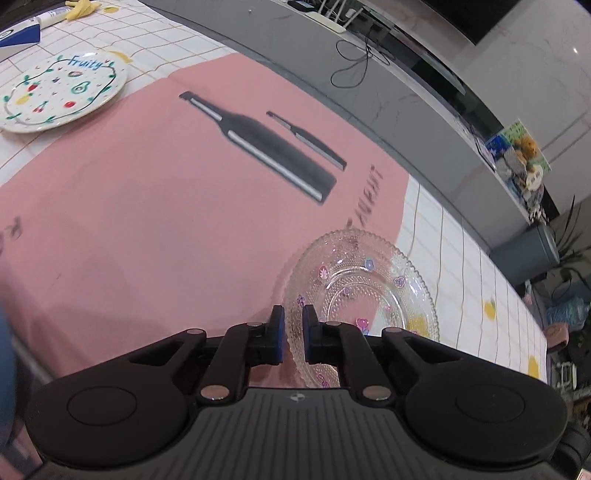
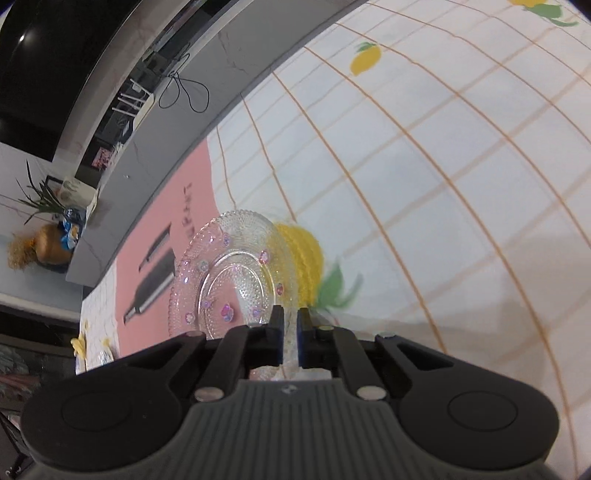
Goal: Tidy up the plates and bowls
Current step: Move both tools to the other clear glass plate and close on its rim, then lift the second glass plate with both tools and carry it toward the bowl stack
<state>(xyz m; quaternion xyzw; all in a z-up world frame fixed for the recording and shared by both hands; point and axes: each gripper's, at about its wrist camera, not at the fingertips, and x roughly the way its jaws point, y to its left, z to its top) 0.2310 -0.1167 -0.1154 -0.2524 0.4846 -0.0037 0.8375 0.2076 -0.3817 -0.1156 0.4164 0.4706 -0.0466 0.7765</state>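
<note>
A clear beaded glass plate [image 1: 364,291] with small painted flowers lies across the edge of the pink mat [image 1: 147,221]. My left gripper [image 1: 293,321] is shut on its near left rim, which runs between the blue pads. In the right wrist view the glass plate [image 2: 229,273] shows again, partly over a yellow pineapple print [image 2: 303,258]. My right gripper [image 2: 290,321] is shut on the plate's near right rim. Neither gripper shows in the other's view. A white plate [image 1: 62,92] lettered "Fruity" sits at the far left of the table.
The tablecloth [image 2: 443,184] is white with an orange grid and fruit prints. The pink mat bears a printed dark bottle [image 1: 258,144]. A blue-and-white box [image 1: 22,35] and a yellow item [image 1: 79,7] lie beyond the white plate. A grey counter [image 1: 388,92] runs behind the table.
</note>
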